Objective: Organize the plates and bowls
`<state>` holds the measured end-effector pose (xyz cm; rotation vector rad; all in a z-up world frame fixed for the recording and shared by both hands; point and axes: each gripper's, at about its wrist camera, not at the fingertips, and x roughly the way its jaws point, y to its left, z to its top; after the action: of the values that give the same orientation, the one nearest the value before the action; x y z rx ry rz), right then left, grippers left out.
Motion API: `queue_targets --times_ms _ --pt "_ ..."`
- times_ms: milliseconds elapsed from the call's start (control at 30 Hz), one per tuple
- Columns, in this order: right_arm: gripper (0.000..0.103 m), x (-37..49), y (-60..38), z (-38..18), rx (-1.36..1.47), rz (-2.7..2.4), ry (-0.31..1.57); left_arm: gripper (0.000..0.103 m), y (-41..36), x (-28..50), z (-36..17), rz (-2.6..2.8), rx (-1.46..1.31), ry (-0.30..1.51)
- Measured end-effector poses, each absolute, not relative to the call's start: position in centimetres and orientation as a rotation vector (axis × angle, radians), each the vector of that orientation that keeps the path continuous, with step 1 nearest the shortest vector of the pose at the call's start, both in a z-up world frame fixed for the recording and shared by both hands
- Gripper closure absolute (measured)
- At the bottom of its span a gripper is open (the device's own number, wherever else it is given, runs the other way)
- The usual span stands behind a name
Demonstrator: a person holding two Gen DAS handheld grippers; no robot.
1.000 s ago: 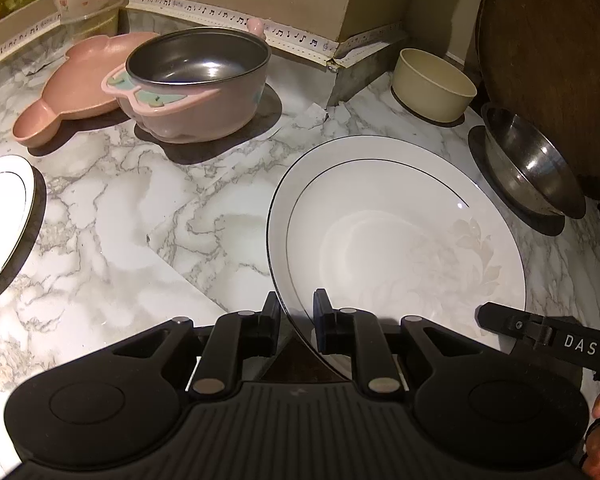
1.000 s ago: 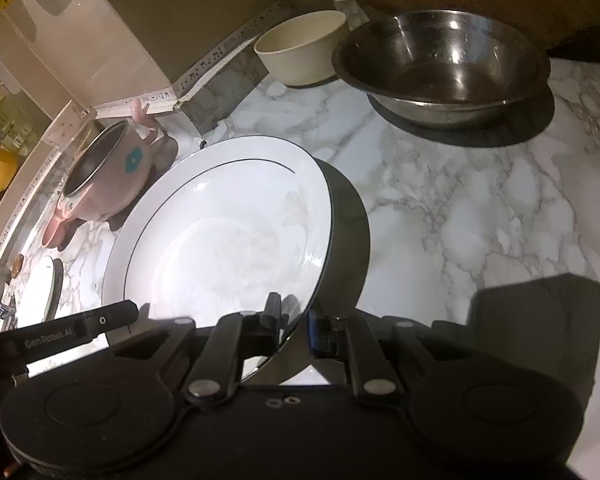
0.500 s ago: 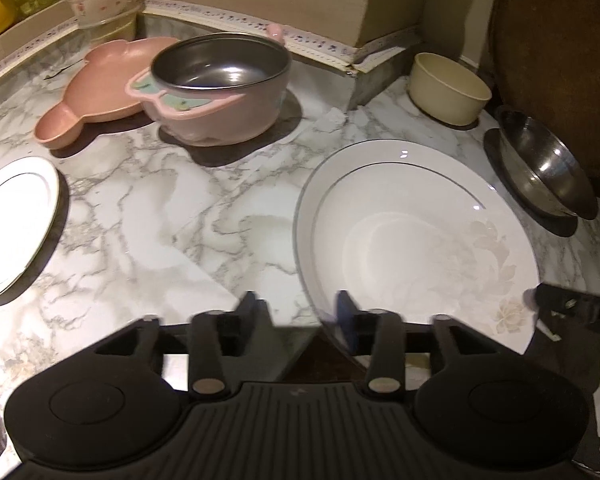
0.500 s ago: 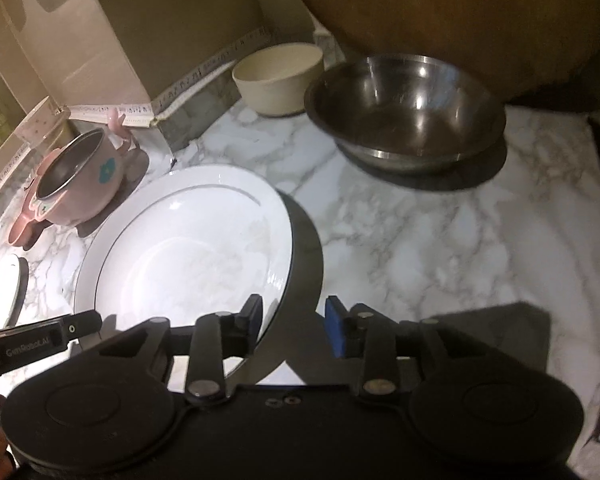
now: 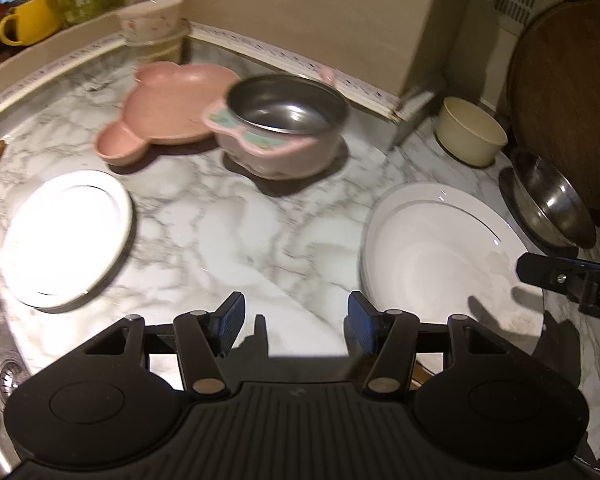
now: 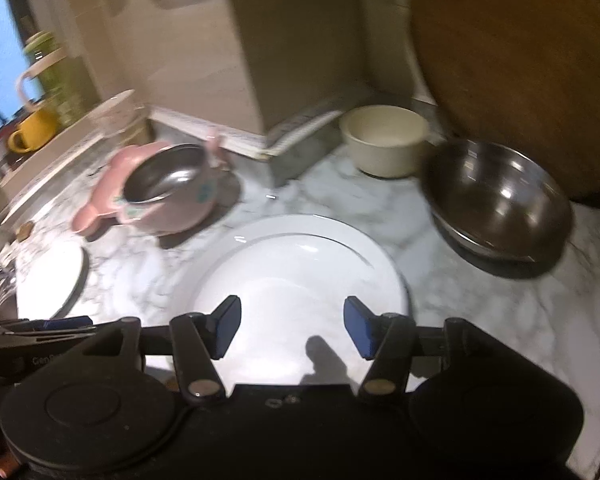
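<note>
Both my sets of fingers have just been opening off the rim of the large white plate [image 6: 300, 276], which a second ago they were pinching from either side and tilting; it is now lying flat on the marble surface [image 5: 228, 232], released. My left gripper [image 5: 296, 322] is hanging with its fingers spread over bare marble just left of that plate, nothing between them. My right gripper [image 6: 292, 326] is hovering with its fingers spread above the plate's near part, not touching it. I am counting two white plates: the large one and a smaller white plate [image 5: 66, 236] lying well apart to the left. There is one pink bear-shaped dish [image 5: 172, 108], with one pink bowl with a steel liner [image 5: 284, 128] touching its right edge. One cream bowl [image 5: 472, 132] is sitting near the back corner, one steel bowl [image 6: 496, 204] just beside it, and one patterned bowl [image 5: 152, 20] is stacked on something at the far left corner. One yellow mug [image 5: 28, 20] is standing on the sill. My left view is showing a sink drain [image 5: 4, 376] at its lower left edge, which the right view is not showing; the right view is showing the steel bowl whole, while the left view is cutting it off at the edge.
</note>
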<state>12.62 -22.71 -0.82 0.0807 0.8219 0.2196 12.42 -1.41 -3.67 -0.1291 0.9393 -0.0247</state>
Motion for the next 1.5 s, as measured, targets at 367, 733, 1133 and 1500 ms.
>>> queue_targets --times_ms 367,733,1133,1500 --pt "0.038 14.0 -15.5 -0.4 0.023 0.383 0.83 0.033 4.5 11.6 -1.6 0.038 -0.164 0.876" --pt "0.024 16.7 -7.6 -1.2 -0.04 0.518 0.861 0.023 12.1 11.2 -1.1 0.133 -0.218 0.836" --pt "0.018 20.1 -0.5 -3.6 -0.038 0.609 0.953 0.023 21.4 13.0 -3.3 0.184 -0.386 0.903" --pt "0.03 22.9 2.7 -6.4 0.028 0.616 1.066 0.024 25.4 15.2 -6.5 0.18 -0.456 0.961"
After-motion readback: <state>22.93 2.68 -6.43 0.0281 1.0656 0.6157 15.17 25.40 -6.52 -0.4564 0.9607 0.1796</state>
